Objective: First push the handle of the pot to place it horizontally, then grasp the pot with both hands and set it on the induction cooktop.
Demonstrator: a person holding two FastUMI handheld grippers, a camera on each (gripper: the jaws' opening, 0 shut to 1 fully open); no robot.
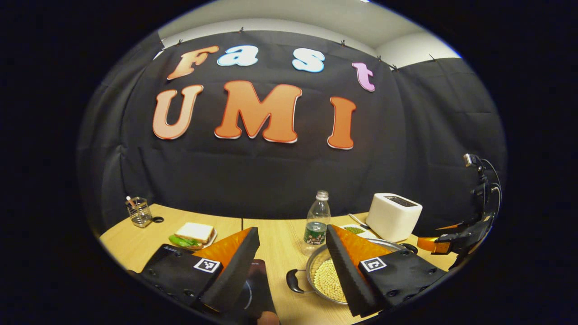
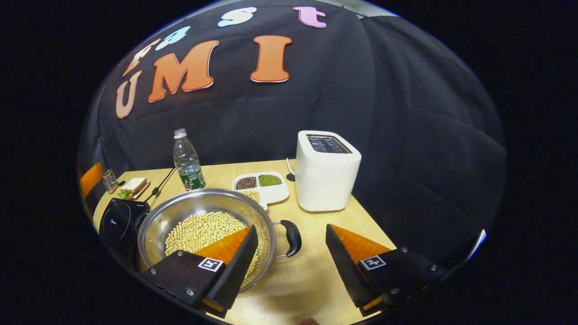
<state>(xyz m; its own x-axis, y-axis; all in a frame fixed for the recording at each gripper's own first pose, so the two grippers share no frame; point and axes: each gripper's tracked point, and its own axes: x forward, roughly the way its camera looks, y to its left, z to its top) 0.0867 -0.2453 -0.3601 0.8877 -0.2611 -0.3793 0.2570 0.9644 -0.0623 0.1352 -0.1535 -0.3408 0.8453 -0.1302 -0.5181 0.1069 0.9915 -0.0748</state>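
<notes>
While the pot (image 2: pixel 205 230) sits on the wooden table (image 2: pixel 311 275) with beans in it, the cooktop (image 2: pixel 118 225) is seen touching its left side in the right gripper view. The left gripper (image 1: pixel 292 257) is held released above the table — one finger over the cooktop (image 1: pixel 257 289), the other over the pot (image 1: pixel 326 273). The right gripper (image 2: pixel 291 255) is spread wide too, the pot's black handle (image 2: pixel 291 237) lying between its fingers — nothing is gripped. A toaster (image 2: pixel 326 171) stands further right.
</notes>
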